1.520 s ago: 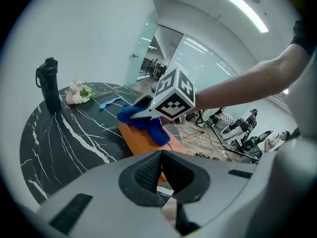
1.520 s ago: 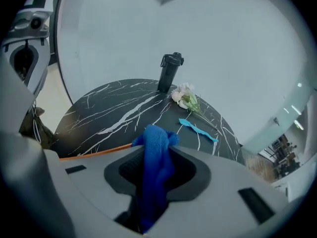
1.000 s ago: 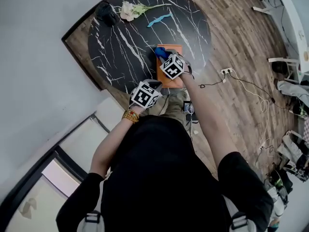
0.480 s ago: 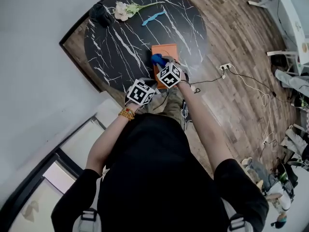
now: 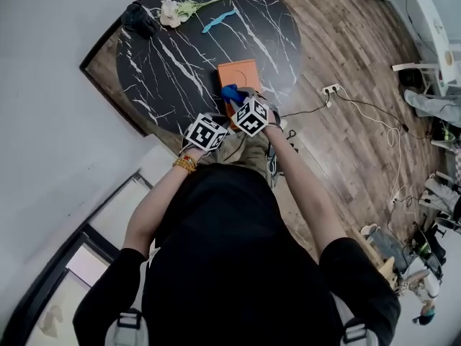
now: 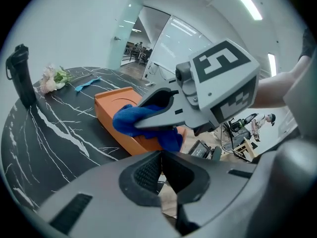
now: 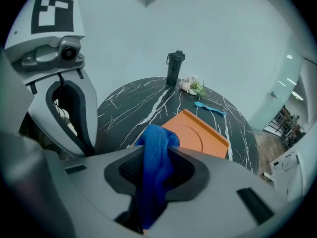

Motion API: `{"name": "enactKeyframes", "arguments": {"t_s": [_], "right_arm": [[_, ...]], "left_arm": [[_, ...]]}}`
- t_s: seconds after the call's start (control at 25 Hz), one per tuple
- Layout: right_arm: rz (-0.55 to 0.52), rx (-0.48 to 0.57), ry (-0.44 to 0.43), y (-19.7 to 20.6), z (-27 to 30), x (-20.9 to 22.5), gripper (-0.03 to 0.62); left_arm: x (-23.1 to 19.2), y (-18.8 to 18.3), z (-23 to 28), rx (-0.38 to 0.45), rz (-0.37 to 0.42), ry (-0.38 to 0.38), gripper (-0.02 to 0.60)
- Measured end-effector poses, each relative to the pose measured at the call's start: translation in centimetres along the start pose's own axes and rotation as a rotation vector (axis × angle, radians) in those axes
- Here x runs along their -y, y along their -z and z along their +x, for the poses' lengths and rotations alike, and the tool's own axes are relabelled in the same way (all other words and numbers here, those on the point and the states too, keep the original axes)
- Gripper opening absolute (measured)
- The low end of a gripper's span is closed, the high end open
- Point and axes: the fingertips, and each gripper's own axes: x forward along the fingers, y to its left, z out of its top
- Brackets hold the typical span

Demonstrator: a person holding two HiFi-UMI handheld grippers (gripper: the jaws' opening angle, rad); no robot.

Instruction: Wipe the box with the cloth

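Observation:
An orange box (image 5: pixel 240 74) lies flat on the round black marble table (image 5: pixel 173 56), close to its near edge. My right gripper (image 5: pixel 240 104) is shut on a blue cloth (image 5: pixel 230 92), which rests on the box's near left part. In the right gripper view the cloth (image 7: pixel 156 152) hangs bunched between the jaws, with the box (image 7: pixel 200 135) just beyond. My left gripper (image 5: pixel 207 126) hovers at the table's near edge, left of the right one, shut and empty. The left gripper view shows its jaws closed together (image 6: pixel 161 157), and the cloth (image 6: pixel 133 120) under the right gripper's fingers (image 6: pixel 158 114).
At the table's far side stand a black bottle (image 5: pixel 134 17), a sprig of pale flowers (image 5: pixel 171 10) and a small blue object (image 5: pixel 218 20). A power strip and cables (image 5: pixel 331 91) lie on the wooden floor to the right.
My right gripper has dragged the cloth across the box from its far part toward its near edge. My left gripper has sunk a little beside it.

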Motion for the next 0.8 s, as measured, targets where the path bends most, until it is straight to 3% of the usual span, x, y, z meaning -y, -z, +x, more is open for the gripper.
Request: {"name": "enactKeyframes", "arguments": {"t_s": [0.52, 0.68, 0.8], "right_arm": [[-0.157, -0.091, -0.208, 3.1, -2.1, -5.2, 0.089], [-0.246, -0.122, -0.324, 3.6, -2.7, -6.3, 0.089], [-0.351, -0.147, -0.483, 3.7, -3.4, -6.6, 0.089]], "left_arm": [[-1.6, -1.1, -1.5, 0.063, -0.073, -0.018, 0.006], [-1.5, -0.5, -1.2, 0.067, -0.102, -0.023, 0.006], [-1.7, -0.2, -1.1, 0.085, -0.138, -0.026, 0.006]]}}
